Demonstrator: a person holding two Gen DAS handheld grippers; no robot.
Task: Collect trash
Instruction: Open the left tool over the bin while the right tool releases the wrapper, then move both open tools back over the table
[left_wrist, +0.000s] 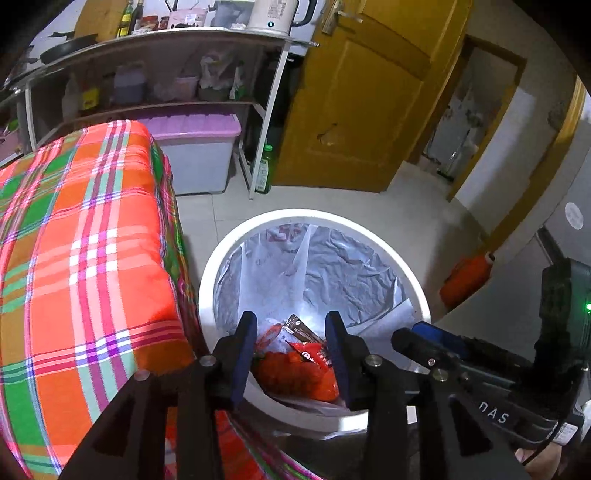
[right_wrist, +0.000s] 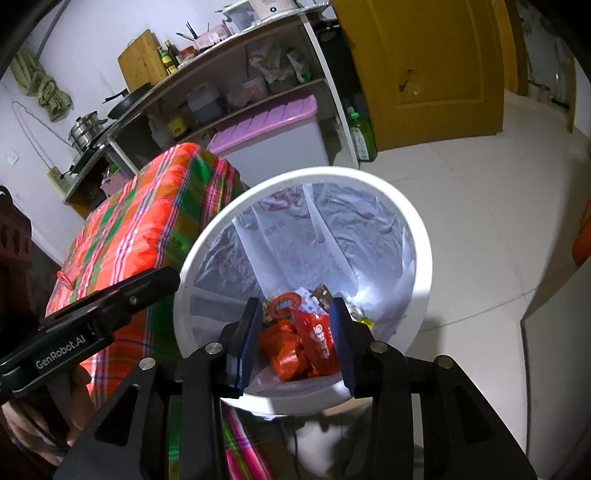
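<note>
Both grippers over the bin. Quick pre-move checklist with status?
1. Left gripper empty: ok, jaws apart, nothing between the pads.
2. Right gripper empty: ok, jaws apart, the red wrapper lies below in the bin.
3. Trash inside the white bin: ok, wrappers and an orange bag rest at the bottom.
4. Liner in place: ok, it lines the bin's wall.
5. Grippers clear of each other: ok, the right gripper sits beside the left one, apart.
6. More trash on the plaid cloth: cannot tell, only part of it shows.
</note>
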